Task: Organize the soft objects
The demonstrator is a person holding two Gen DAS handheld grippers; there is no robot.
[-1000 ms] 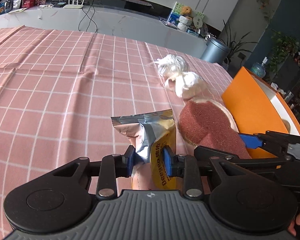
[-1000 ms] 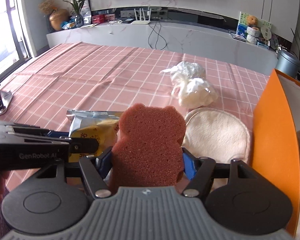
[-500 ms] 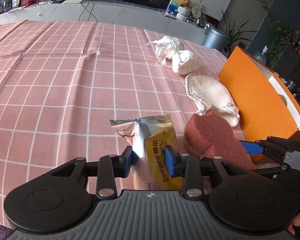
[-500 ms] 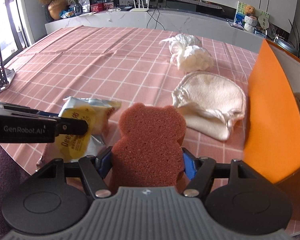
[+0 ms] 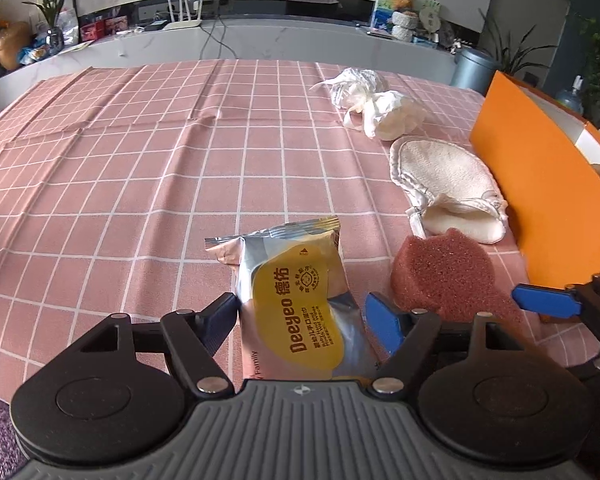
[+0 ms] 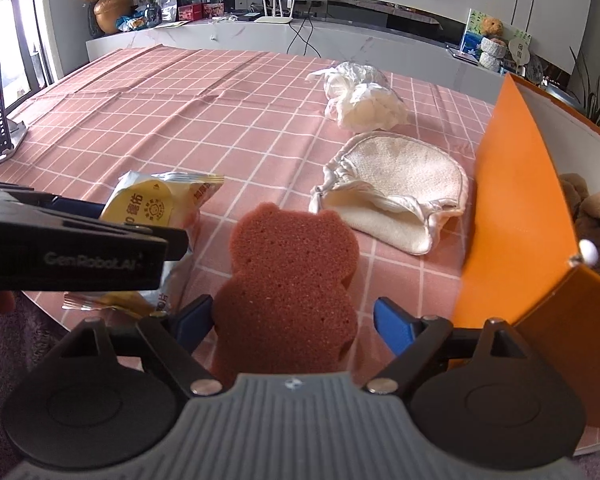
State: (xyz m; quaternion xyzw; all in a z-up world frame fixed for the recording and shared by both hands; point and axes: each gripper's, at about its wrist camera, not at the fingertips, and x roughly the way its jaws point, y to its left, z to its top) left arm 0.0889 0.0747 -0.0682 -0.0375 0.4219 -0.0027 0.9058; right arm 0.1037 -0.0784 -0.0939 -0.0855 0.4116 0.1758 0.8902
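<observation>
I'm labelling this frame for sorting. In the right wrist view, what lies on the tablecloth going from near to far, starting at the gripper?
Bear-shaped sponge → cream drawstring pouch → white crumpled plastic bag.

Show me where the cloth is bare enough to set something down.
The wide stretch of checked tablecloth left of the wipes packet and the white plastic bag is bare. It is crowded on the right: brown sponge, cream mitt and bag sit close together beside the orange box.
</observation>
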